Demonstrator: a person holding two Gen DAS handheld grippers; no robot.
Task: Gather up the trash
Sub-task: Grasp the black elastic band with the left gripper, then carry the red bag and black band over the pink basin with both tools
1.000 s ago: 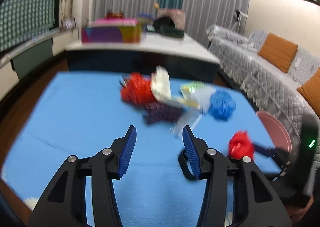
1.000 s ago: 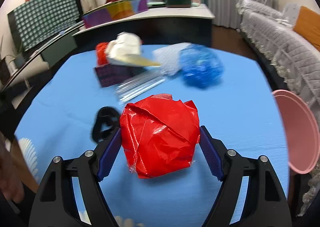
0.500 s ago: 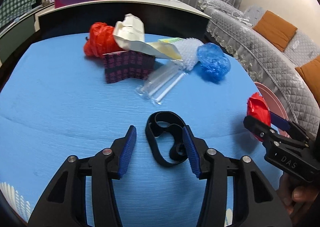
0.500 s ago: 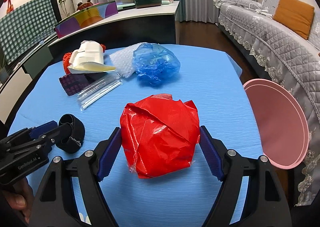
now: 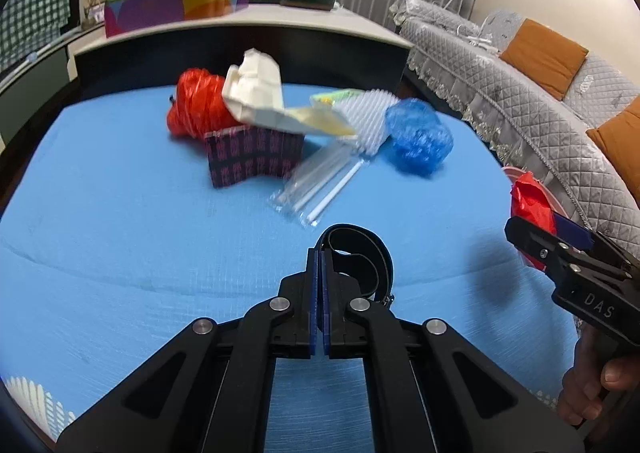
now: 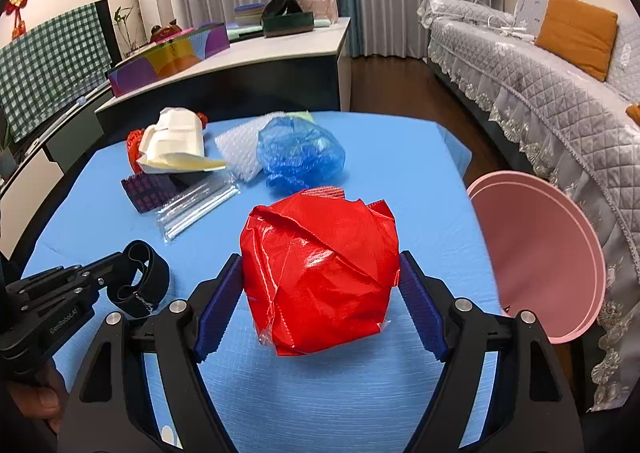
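Note:
My left gripper (image 5: 320,253) is shut, its blue pads pinching the near left edge of a black strap loop (image 5: 360,249) that lies on the blue table cover (image 5: 120,233). The right wrist view shows the same strap (image 6: 154,277) at the left gripper's tip (image 6: 120,257). My right gripper (image 6: 320,256) is shut on a crumpled red plastic bag (image 6: 320,273), held above the cover. The pink bin (image 6: 540,253) stands just to its right. Farther back lie a blue bag (image 5: 418,141), a clear straw packet (image 5: 320,185), a purple wrapper (image 5: 252,157), white paper (image 5: 256,93) and a red net (image 5: 196,109).
Bubble wrap (image 5: 370,117) sits beside the blue bag. A dark counter (image 5: 240,49) with boxes runs behind the table. A grey quilted sofa (image 6: 540,101) with orange cushions lines the right side. A person's hand (image 5: 592,385) holds the right gripper's handle.
The left gripper came down over the black strap and its jaws closed on it. The right gripper, still holding the red bag, drifted right toward the pink bin.

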